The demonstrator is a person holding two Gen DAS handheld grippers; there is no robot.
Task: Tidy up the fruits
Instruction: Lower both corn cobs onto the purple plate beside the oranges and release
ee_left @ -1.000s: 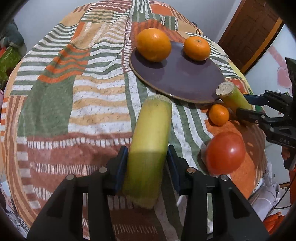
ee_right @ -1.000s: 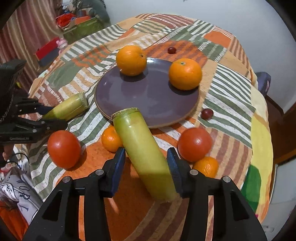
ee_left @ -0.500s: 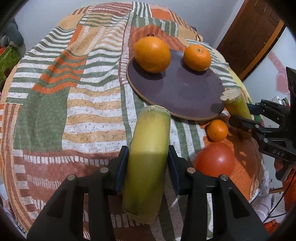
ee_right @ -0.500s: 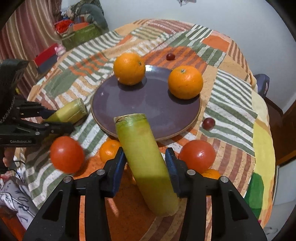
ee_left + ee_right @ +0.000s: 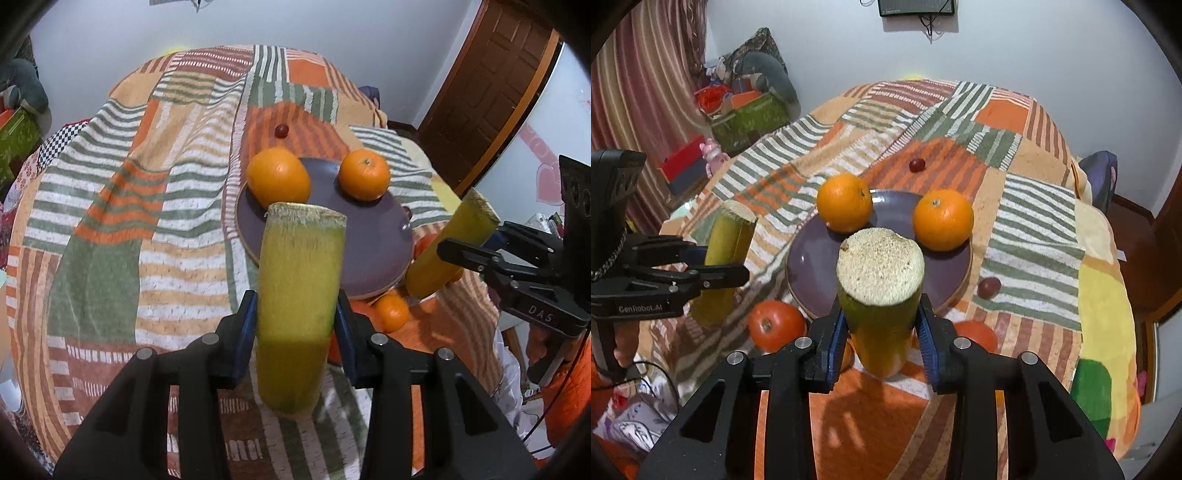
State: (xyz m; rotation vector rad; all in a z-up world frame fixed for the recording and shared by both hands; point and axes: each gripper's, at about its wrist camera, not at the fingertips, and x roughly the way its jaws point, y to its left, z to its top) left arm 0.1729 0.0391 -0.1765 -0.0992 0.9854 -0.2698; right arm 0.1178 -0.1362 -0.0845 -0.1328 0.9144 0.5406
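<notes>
We are holding two yellow-green cane pieces above the cloth point(image 5: 110, 229), near the plate point(image 5: 812, 266). Our left gripper point(image 5: 295, 317) is clamping one cane point(image 5: 295, 280); our right gripper point(image 5: 882, 332), jaws just narrowing, is gripping the other cane point(image 5: 882, 295).

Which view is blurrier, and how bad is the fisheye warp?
Left wrist view: smear on the yellow-green cut cane stalk and the patchwork striped cloth; brown door frame bows. Right wrist view: sharper, fibrous cut end crisp on its stalk; corners vignetted black.
</notes>
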